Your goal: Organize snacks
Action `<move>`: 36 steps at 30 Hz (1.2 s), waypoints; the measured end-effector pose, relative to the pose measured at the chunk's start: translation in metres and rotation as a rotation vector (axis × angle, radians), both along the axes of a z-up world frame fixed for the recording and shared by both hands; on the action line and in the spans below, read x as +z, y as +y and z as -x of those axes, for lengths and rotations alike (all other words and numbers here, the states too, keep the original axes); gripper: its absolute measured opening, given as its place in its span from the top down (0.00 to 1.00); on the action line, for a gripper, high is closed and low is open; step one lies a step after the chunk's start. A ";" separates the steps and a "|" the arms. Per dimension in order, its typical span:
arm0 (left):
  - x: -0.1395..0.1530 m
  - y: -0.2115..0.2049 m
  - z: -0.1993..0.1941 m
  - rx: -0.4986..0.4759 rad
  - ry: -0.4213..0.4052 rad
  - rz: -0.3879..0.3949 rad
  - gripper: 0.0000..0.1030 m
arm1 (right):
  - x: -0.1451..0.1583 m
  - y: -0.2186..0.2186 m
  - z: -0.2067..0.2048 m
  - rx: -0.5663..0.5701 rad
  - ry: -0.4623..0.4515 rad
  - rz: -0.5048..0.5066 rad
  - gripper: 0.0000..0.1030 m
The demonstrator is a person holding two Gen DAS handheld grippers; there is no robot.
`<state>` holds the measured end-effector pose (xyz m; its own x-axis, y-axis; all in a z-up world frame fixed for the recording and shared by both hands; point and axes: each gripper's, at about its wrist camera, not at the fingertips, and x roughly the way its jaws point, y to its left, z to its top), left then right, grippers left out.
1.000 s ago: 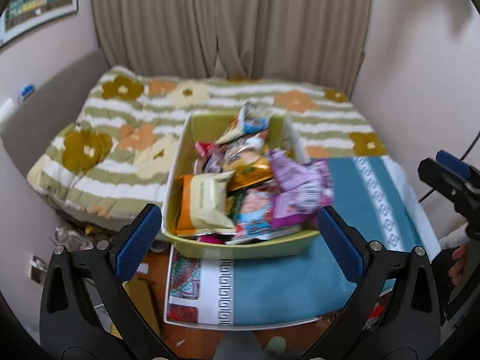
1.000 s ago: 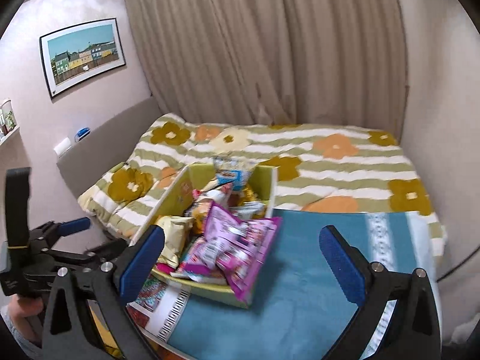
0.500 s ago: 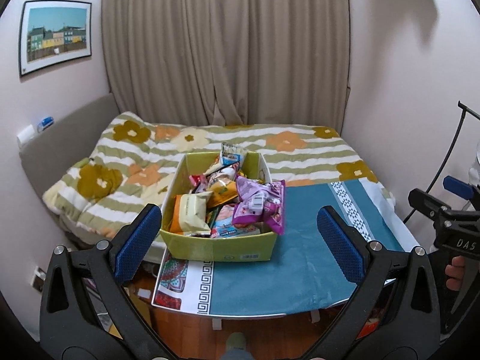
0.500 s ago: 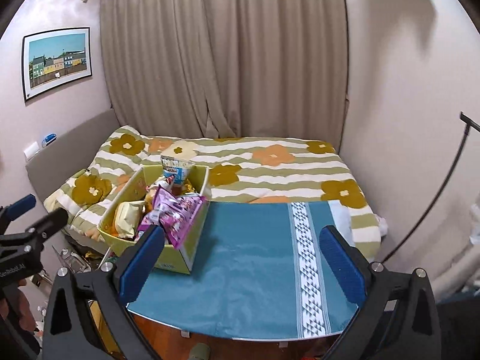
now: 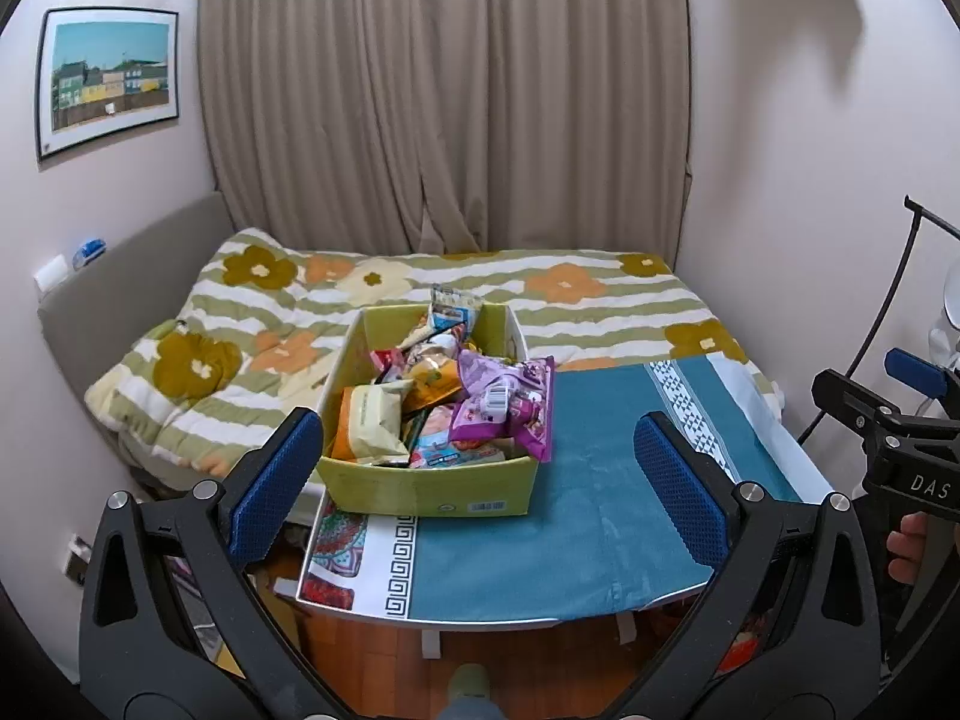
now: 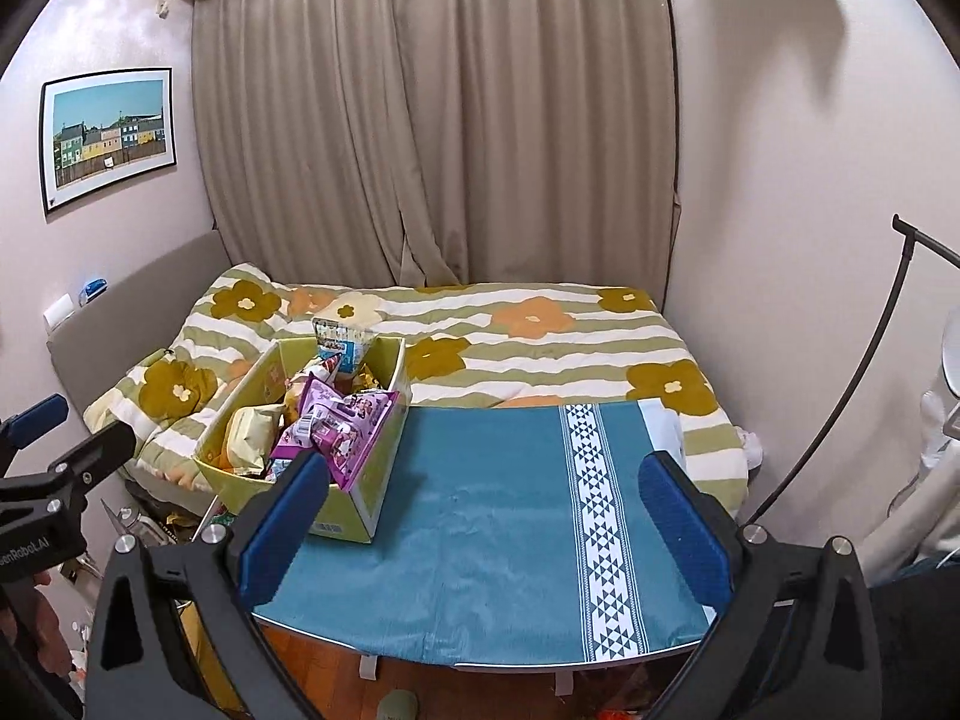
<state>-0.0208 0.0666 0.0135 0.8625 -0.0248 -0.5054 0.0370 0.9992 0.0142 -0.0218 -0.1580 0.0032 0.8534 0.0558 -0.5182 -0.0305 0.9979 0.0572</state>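
Both grippers have pulled back; bed (image 5: 540, 300) flanks snack box (image 5: 432, 489).

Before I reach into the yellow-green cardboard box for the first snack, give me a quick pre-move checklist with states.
1. Left gripper open, empty: ok.
2. Right gripper open, empty: ok.
3. Yellow-green cardboard box sits flat on the teal cloth-covered table: ok.
4. Purple snack packet on top, overhanging the box's right rim, reachable: ok.
5. Bare teal cloth right of the box for sorting: ok.
6. What lies under the top layer: cannot tell.
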 end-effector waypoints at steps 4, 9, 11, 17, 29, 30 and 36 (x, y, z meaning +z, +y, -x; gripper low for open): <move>-0.001 0.000 -0.002 -0.002 0.002 0.001 0.00 | -0.001 0.000 -0.001 -0.004 0.002 0.001 0.00; 0.000 0.000 -0.001 -0.002 0.002 0.002 0.00 | -0.001 -0.001 -0.003 -0.006 0.003 0.001 0.00; -0.001 0.000 -0.002 -0.001 0.001 0.003 0.00 | -0.001 -0.001 -0.003 -0.006 0.004 0.002 0.00; -0.001 -0.001 -0.003 -0.003 0.002 0.002 0.00 | -0.001 -0.001 -0.004 -0.013 0.007 0.002 0.00; -0.002 -0.002 -0.013 -0.010 -0.002 0.004 0.00 | 0.001 0.002 -0.003 -0.030 0.011 0.009 0.00; -0.002 -0.001 -0.012 -0.011 -0.002 0.004 0.00 | 0.001 0.002 -0.003 -0.030 0.011 0.010 0.00; -0.002 0.000 -0.013 -0.011 -0.002 0.004 0.00 | 0.001 0.002 -0.003 -0.030 0.010 0.009 0.00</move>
<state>-0.0080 0.0665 0.0114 0.8634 -0.0360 -0.5033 0.0479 0.9988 0.0107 -0.0193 -0.1563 0.0040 0.8492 0.0255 -0.5275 0.0002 0.9988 0.0486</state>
